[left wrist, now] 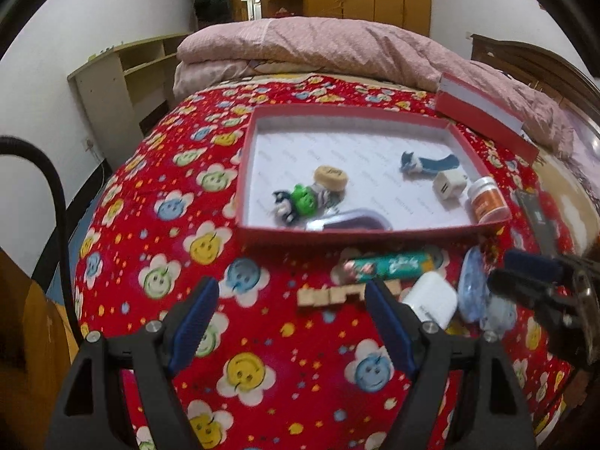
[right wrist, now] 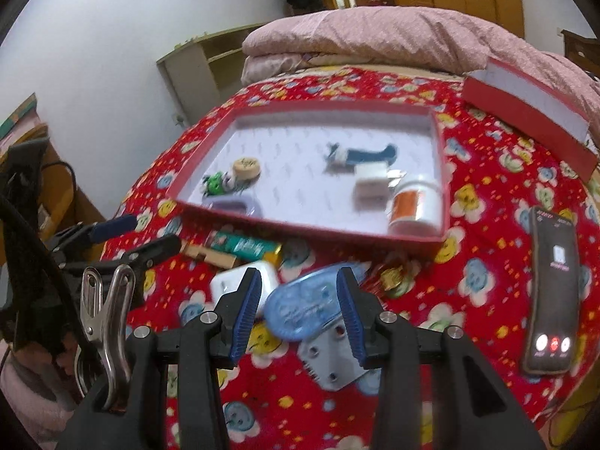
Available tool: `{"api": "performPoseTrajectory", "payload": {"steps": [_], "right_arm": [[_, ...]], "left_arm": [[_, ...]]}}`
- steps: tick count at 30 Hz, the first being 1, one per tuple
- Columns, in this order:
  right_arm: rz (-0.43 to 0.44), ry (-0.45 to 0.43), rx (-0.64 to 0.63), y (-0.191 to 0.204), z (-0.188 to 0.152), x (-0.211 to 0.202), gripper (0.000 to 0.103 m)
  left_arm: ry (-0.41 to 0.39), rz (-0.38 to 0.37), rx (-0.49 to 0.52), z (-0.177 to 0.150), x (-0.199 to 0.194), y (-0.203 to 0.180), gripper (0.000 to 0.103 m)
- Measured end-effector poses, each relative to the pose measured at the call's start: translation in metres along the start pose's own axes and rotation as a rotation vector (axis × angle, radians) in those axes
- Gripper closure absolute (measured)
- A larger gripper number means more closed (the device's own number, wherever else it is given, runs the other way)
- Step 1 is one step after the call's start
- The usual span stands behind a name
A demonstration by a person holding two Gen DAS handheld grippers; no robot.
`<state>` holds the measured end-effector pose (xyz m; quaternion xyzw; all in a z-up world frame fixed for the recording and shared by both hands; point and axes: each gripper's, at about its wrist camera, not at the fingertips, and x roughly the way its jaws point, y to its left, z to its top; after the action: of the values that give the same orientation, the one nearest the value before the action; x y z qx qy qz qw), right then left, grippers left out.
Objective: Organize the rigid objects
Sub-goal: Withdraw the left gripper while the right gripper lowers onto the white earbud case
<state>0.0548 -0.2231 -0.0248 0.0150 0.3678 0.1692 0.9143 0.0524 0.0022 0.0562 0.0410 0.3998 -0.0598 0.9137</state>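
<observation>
A red box point(left wrist: 348, 230) point(right wrist: 300, 225) with a white floor lies on the red flower bedspread. In it are a green toy point(left wrist: 300, 197), a wooden disc point(left wrist: 330, 177), a blue figure point(left wrist: 427, 163), a white charger cube point(left wrist: 448, 185), an orange-labelled jar point(left wrist: 487, 200) and a purple case point(left wrist: 352, 221). In front of the box lie a green tube point(left wrist: 390, 264), a wooden block point(left wrist: 330, 296), a white adapter point(left wrist: 431, 300) and a blue oval tape dispenser point(right wrist: 311, 305). My left gripper point(left wrist: 290, 322) is open and empty above the bedspread. My right gripper point(right wrist: 298, 311) is open, its fingers on either side of the blue dispenser.
The box lid point(left wrist: 483, 112) lies at the back right beside a pink quilt point(left wrist: 318, 45). A black phone point(right wrist: 553, 292) lies at the right. A grey plug piece point(right wrist: 333, 363) lies under the dispenser. A shelf unit point(left wrist: 123, 75) stands left of the bed.
</observation>
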Motion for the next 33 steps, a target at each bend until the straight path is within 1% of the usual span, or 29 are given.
{"api": "performPoseTrajectory", "payload": {"steps": [3,4,5,8,9,11,18,21,23,27,30,33], "right_arm": [[0.016,0.025,-0.023,0.01,-0.006,0.008,0.059],[0.021,0.033,-0.034,0.014,-0.008,0.01,0.057],[0.024,0.037,-0.042,0.017,-0.009,0.012,0.052],[0.035,0.044,-0.098,0.031,-0.012,0.017,0.046],[0.035,0.043,-0.117,0.036,-0.012,0.019,0.045],[0.025,0.029,-0.162,0.046,-0.012,0.021,0.039],[0.024,-0.004,-0.247,0.069,-0.005,0.026,0.039],[0.02,0.011,-0.265,0.073,-0.004,0.033,0.039],[-0.008,0.025,-0.271,0.072,-0.005,0.04,0.039],[-0.054,0.05,-0.261,0.065,-0.009,0.051,0.039],[-0.035,0.089,-0.211,0.055,-0.012,0.058,0.039],[-0.022,0.084,-0.195,0.051,-0.013,0.058,0.039]], "left_arm": [[0.013,0.01,-0.001,-0.008,0.001,0.006,0.019],[0.016,0.015,-0.004,-0.011,0.001,0.01,0.019],[0.017,0.019,-0.007,-0.014,0.001,0.012,0.019],[0.022,0.036,-0.017,-0.021,0.0,0.021,0.019],[0.023,0.042,-0.02,-0.022,0.001,0.023,0.019],[0.025,0.055,-0.03,-0.026,0.001,0.03,0.019],[0.032,0.058,-0.07,-0.034,0.002,0.047,0.019],[0.039,0.054,-0.078,-0.036,0.005,0.049,0.019],[0.043,0.054,-0.081,-0.036,0.006,0.05,0.019],[0.041,0.045,-0.087,-0.037,0.006,0.051,0.019],[0.041,0.043,-0.089,-0.038,0.007,0.051,0.019],[0.043,0.041,-0.091,-0.038,0.007,0.05,0.019]]}}
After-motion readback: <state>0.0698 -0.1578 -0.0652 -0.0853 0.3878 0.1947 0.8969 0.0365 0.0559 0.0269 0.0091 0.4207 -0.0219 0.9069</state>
